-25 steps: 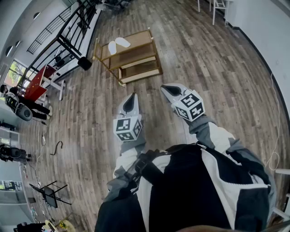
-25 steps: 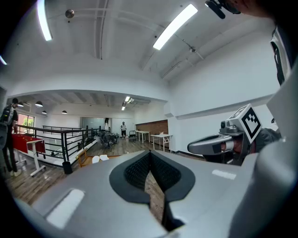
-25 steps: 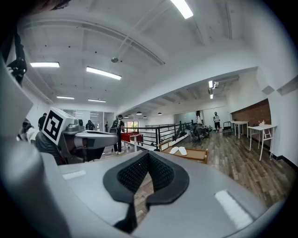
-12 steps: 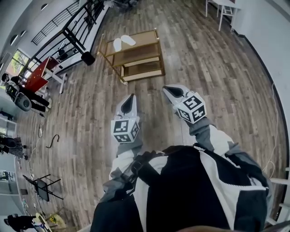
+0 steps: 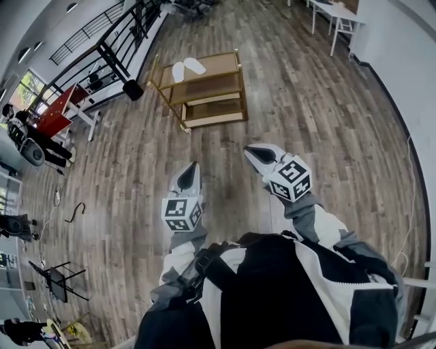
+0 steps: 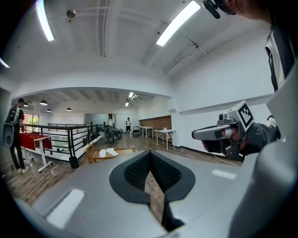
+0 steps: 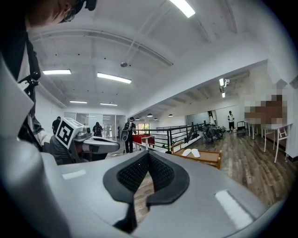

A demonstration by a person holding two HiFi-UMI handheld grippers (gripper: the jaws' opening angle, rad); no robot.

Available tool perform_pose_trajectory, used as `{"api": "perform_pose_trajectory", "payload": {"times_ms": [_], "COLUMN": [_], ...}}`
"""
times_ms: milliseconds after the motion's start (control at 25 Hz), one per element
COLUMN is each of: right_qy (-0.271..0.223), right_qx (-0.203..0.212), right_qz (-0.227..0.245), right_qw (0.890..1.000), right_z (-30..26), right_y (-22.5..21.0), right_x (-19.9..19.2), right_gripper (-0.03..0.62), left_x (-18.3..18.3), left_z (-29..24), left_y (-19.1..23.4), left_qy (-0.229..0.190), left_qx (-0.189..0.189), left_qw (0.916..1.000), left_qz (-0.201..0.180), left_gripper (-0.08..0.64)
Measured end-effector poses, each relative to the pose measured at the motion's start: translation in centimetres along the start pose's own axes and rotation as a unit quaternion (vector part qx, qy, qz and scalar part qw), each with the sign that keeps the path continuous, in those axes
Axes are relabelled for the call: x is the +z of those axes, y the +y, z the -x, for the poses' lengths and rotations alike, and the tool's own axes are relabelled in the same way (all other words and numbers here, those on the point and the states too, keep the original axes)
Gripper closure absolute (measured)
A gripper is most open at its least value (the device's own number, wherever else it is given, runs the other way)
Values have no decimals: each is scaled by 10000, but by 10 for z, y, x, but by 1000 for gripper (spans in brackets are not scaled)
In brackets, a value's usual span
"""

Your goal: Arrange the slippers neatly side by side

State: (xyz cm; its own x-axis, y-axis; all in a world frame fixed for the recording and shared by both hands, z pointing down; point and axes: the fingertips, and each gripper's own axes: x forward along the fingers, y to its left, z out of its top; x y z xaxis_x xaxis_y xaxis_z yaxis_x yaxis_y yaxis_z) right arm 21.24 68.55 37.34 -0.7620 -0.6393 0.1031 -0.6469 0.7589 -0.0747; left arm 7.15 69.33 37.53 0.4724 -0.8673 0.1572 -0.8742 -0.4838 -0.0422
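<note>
Two white slippers lie close together on the top level of a low wooden shelf rack on the plank floor, well ahead of me. They also show small in the left gripper view, as the slippers, and in the right gripper view, as the slippers. My left gripper and right gripper are held in the air side by side, far short of the rack. Both are shut with nothing between their pads. Each gripper view shows the other gripper beside it.
A black railing runs behind the rack. A red table and standing people are at the left. White tables stand at the back right by a white wall. A cable lies on the floor at the left.
The rack and slippers have shifted slightly lower and to the right in the head view. Both grippers sit a little lower in the frame, still shut and empty.
</note>
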Motion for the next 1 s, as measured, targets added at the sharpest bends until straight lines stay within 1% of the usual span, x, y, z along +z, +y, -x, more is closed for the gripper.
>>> {"api": "perform_pose_trajectory", "payload": {"times_ms": [160,280,400,520,680,880,1000], "right_qy": [84,120,221,343,456,519,579], "right_qx": [92,28,-86,-248,-445,-879,-1166], "right_qz": [-7,-95,-69,-25,10,7,59], "right_qw": [9999,9999,9997,9991,9980,9948,9915], "right_z": [-13,-27,-49,-78,-122,-169,-193], "right_y": [4,-1,-6,-14,-23,-40,-49], "right_x": [-7,-12,-18,-20,-12,-2,-1], "right_gripper": [586,588,588,587,588,588,588], "left_x": [-7,-13,-26,-35,-34,-22,-21], "left_z": [3,-1,-11,-25,-46,-72,-83], "left_y": [12,21,38,68,123,169,204], "left_qy": [87,126,159,166,62,-58,-105], "left_qx": [41,-44,-181,-307,-492,-1084,-1237], "left_qw": [10000,9999,9997,9994,9985,9941,9922], "left_qz": [-6,-39,-65,46,225,-36,-68], "left_gripper": [555,555,555,555,555,555,555]}}
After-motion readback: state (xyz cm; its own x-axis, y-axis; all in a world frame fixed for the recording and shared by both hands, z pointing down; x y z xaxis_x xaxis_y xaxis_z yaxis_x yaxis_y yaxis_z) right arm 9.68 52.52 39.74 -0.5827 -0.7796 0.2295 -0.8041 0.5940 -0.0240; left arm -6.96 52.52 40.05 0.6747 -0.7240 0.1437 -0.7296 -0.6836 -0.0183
